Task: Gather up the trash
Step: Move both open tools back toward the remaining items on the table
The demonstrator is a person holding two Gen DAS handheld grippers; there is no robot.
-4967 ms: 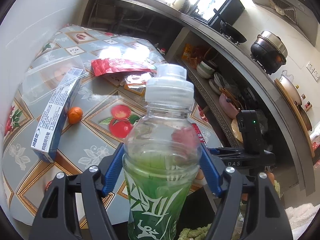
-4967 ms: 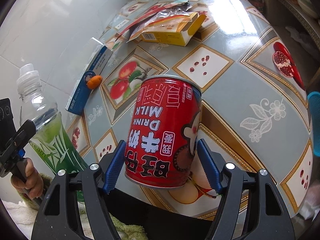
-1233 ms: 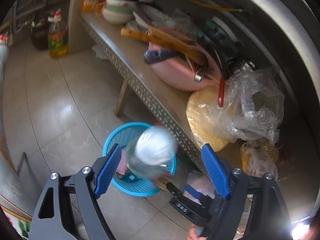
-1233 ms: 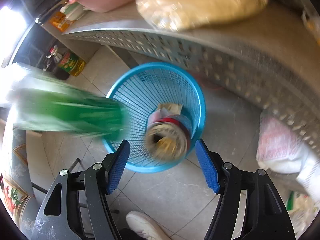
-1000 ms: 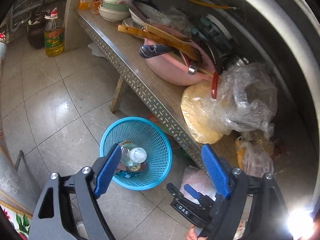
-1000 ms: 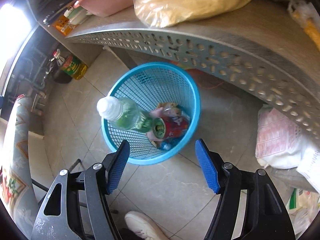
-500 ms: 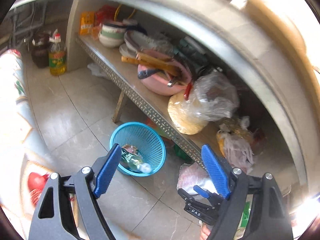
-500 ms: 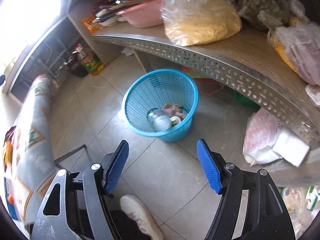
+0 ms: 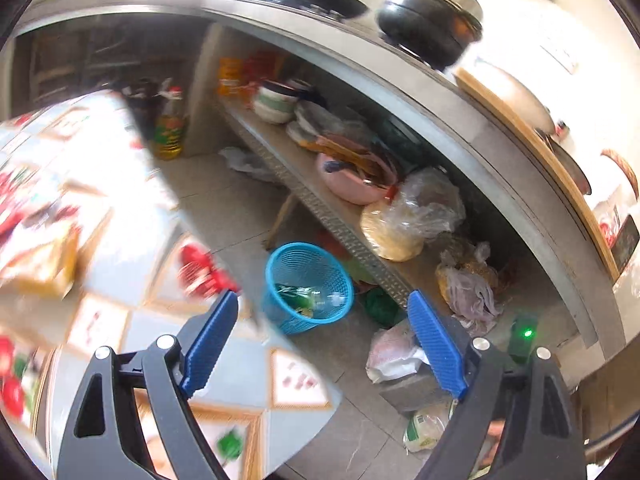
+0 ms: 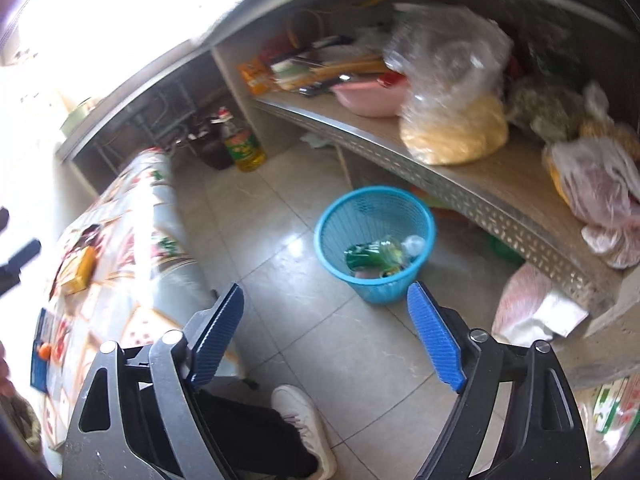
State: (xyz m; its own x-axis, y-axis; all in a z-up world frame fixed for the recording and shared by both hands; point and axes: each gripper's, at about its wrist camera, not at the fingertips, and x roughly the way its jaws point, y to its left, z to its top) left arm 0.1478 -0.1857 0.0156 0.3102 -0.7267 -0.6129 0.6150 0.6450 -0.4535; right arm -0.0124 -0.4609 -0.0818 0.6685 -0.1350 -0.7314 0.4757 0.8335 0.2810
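A blue mesh bin [image 9: 276,312] [image 10: 340,216] stands on the tiled floor beside a metal shelf. Inside it lies the green-labelled bottle [image 9: 316,296] [image 10: 376,254] on top of other trash. My left gripper [image 9: 322,338] is high above and back from the bin, its jaws opening with nothing between them. My right gripper [image 10: 326,332] also hangs well above the floor near the bin, jaws opening and empty. On the patterned table [image 9: 100,328] [image 10: 132,216] lie a yellow box [image 9: 44,264] [image 10: 80,270], a blue box [image 10: 40,364] and a small orange fruit [image 10: 45,350].
A low metal shelf [image 10: 460,184] carries a pink basin [image 10: 372,96], bowls and plastic bags [image 10: 452,120]. An oil bottle [image 10: 244,144] stands on the floor. More bags [image 10: 536,312] lie under the shelf. A person's white shoe [image 10: 308,424] is below my right gripper.
Both grippers have risen and pulled back from the bin, which now looks smaller. The left view has swung toward the table. The bottle and can stay in the bin.
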